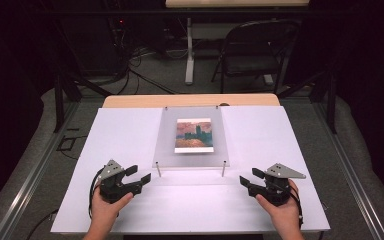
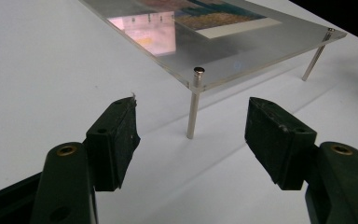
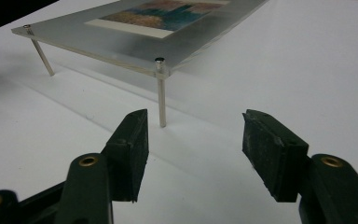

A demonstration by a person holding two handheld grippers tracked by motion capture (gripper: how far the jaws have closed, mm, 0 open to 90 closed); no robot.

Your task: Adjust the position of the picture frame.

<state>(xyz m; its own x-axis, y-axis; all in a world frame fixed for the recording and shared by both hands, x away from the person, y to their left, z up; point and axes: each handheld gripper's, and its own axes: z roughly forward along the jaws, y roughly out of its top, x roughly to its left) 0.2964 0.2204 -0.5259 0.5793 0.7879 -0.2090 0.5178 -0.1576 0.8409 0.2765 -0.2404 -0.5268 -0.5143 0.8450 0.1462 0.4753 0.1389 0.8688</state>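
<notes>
On the worktop (image 1: 130, 135), between the left gripper (image 1: 139, 175) and right gripper (image 1: 250, 178), both open and empty: acrylic frame (image 1: 191, 155), seemingly equidistant.

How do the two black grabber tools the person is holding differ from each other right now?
The left gripper sits close to the clear panel's near-left post; the right gripper sits farther from the near-right post. The left gripper's grey plate is short and tilted, while the right gripper's runs longer and flatter. Both point inward toward the panel over the white table, with fingers apart and nothing between them.
</notes>
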